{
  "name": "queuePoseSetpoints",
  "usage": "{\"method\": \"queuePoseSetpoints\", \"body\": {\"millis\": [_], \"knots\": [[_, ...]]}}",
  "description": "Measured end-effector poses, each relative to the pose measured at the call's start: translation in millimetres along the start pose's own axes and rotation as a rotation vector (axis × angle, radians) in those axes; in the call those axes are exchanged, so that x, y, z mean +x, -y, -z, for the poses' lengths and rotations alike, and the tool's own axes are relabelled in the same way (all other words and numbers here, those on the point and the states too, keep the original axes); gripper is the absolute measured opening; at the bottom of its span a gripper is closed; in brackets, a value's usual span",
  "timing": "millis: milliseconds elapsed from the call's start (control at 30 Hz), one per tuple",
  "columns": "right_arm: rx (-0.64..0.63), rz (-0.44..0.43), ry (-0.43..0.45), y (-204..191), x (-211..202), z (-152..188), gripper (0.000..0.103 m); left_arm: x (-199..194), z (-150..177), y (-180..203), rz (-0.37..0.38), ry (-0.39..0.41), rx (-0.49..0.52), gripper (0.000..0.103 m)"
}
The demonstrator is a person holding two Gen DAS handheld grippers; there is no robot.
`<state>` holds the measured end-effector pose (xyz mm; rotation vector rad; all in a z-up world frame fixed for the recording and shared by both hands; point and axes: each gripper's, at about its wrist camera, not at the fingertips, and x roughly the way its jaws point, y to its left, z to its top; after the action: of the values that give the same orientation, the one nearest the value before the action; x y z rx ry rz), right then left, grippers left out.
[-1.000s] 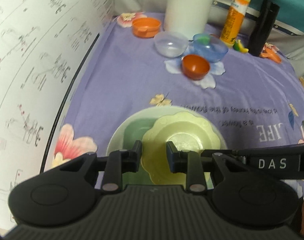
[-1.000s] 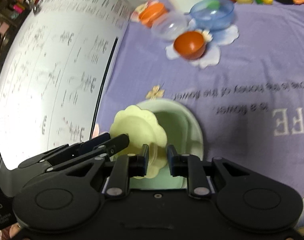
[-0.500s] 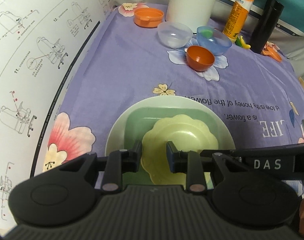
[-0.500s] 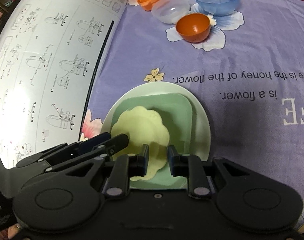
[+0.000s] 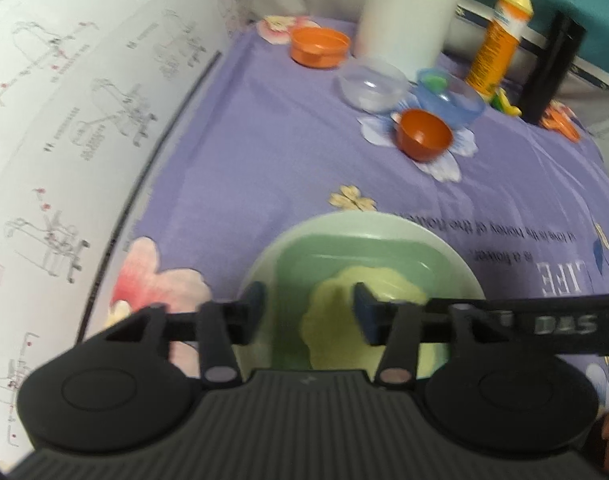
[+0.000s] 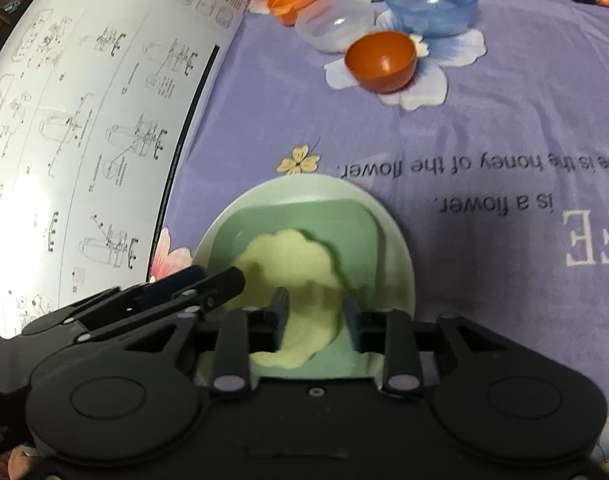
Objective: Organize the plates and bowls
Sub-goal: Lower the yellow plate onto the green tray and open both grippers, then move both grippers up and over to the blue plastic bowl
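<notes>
The scalloped yellow plate lies on a square green plate, itself on a round pale plate at the near edge of the purple-clothed table. The left tool and right tool straddle the yellow plate's rim, jaws just opened and pads off it. Beyond stand an orange bowl, a clear bowl and a blue bowl.

A scalloped dish lies in a square plate, which lies on a round plate near on the cloth. Far behind stand four bowls close together. A printed sheet lies along the left.
</notes>
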<state>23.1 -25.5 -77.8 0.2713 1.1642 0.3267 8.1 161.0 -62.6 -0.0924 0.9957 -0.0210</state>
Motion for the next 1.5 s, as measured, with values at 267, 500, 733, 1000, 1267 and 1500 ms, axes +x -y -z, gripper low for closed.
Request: {"method": "queuePoseSetpoints", "body": {"millis": [267, 500, 733, 1000, 1267, 1500], "knots": [[-0.034, 0.006, 0.118, 5.5, -33.2, -2.9, 0.103, -12.5, -4.3, -8.9, -0.026, 0.059, -0.03, 0.103], [-0.03, 0.042, 0.107, 11.3, -39.4, -1.3, 0.103, -10.0, -2.7, -0.2, -0.007, 0.03, -0.022, 0.103], [-0.006, 0.054, 0.129, 20.4, -47.7, 2.3, 0.103, -14.5, -6.4, 13.7, -0.02, 0.041, 0.01, 0.103], [0.033, 0.052, 0.153, 32.3, -56.0, 2.3, 0.103, -14.5, -12.9, 28.3, -0.021, 0.046, 0.039, 0.103], [0.083, 0.058, 0.174, 50.5, -60.3, -0.9, 0.103, -6.3, -21.8, 44.5, -0.014, 0.042, 0.068, 0.103], [0.134, 0.082, 0.205, 72.7, -64.4, -16.8, 0.103, 3.7, -47.2, 61.3, 0.001, 0.074, 0.095, 0.103]]}}
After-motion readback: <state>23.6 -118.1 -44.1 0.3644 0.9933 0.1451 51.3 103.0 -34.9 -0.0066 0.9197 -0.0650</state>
